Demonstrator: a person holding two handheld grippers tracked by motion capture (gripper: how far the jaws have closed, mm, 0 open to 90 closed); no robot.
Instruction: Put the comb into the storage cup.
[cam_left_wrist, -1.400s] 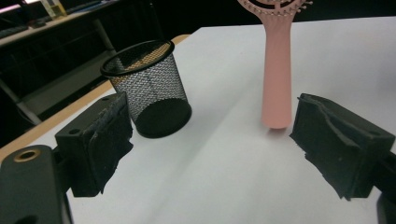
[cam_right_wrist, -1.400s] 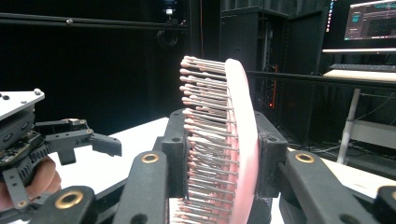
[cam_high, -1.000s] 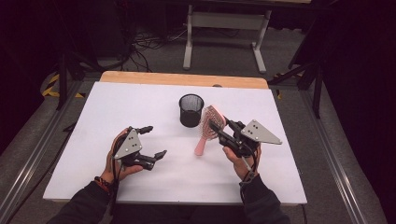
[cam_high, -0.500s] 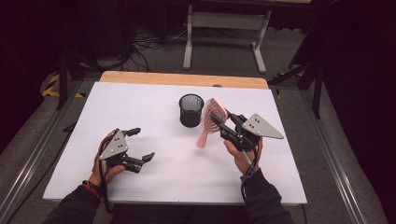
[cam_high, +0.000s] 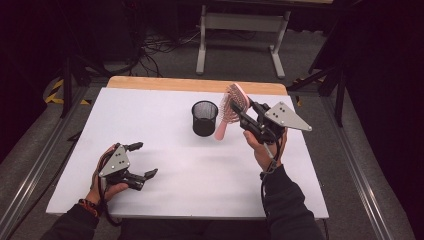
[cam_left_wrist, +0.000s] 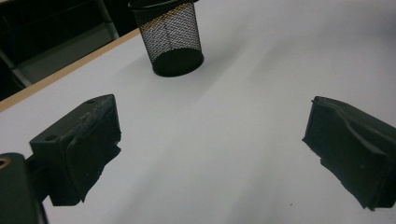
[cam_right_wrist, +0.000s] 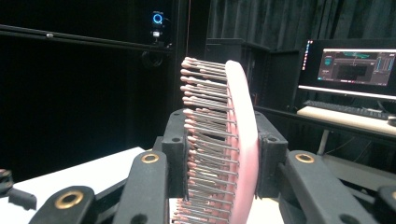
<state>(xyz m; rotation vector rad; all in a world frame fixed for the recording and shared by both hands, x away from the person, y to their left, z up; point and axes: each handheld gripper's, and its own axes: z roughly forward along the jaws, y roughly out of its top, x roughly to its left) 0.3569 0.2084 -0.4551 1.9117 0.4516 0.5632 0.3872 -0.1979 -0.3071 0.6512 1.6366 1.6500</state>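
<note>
A pink hairbrush (cam_high: 231, 107) hangs in the air to the right of a black mesh cup (cam_high: 204, 118), its handle pointing down toward the table. My right gripper (cam_high: 239, 111) is shut on the brush head; in the right gripper view the two jaws clamp the pink brush head (cam_right_wrist: 236, 140), bristles on one side and back on the other. The mesh cup (cam_left_wrist: 169, 37) stands upright and looks empty. My left gripper (cam_high: 142, 160) rests open near the table's front left with nothing between its jaws, and its fingers (cam_left_wrist: 84, 144) stand wide apart over bare white table.
The white table top (cam_high: 165, 165) has a wooden strip (cam_high: 195, 84) along its far edge. A metal stand (cam_high: 240, 30) sits on the floor beyond it. A lit monitor (cam_right_wrist: 357, 65) and a keyboard stand off to the side in the right gripper view.
My right gripper has lifted the hairbrush higher beside the cup and tipped it more upright. The left hand has drawn back toward the front left of the table, still open.
</note>
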